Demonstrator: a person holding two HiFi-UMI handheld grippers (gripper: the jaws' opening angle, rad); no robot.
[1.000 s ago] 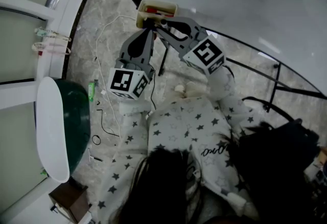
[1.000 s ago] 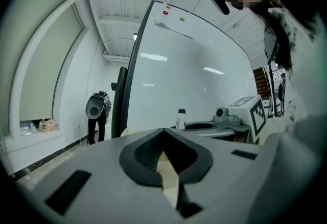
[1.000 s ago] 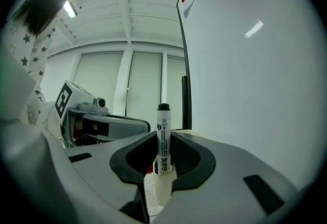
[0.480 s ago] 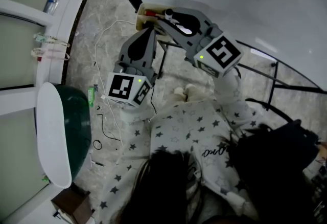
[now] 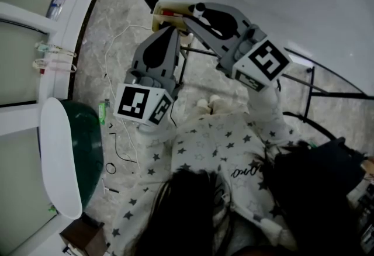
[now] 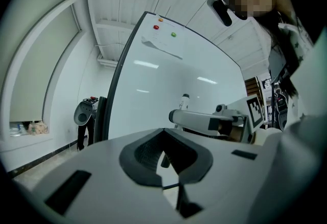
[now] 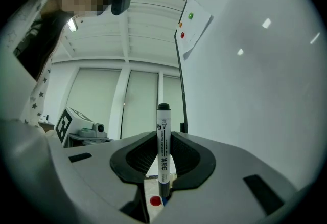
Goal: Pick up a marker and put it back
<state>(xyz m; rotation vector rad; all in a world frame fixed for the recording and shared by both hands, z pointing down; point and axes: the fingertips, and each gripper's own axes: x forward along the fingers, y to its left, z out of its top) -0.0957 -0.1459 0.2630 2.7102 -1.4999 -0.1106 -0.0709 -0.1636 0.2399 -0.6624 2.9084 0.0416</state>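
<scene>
Now: right gripper [image 7: 163, 135] has its fingers closed on the marker [image 7: 163, 154]. The marker stands upright, black cap up, clear of the pen tray [image 5: 159, 10] and close to the whiteboard [image 7: 255, 90]. Left gripper [image 6: 164, 141]: fingers a narrow gap apart, nothing between them, just beside the right gripper.

White marker with black cap [image 7: 163, 141], centre of right gripper view: small round logo and column of dark print on barrel, too fine to read. White cube [image 5: 140, 103], left of centre, head view: square black-and-white code pattern, no letters. Second white cube [image 5: 266, 61], upper right: same kind of pattern. Star-patterned garment [image 5: 204, 138], lower centre: cursive black word, illegible.
</scene>
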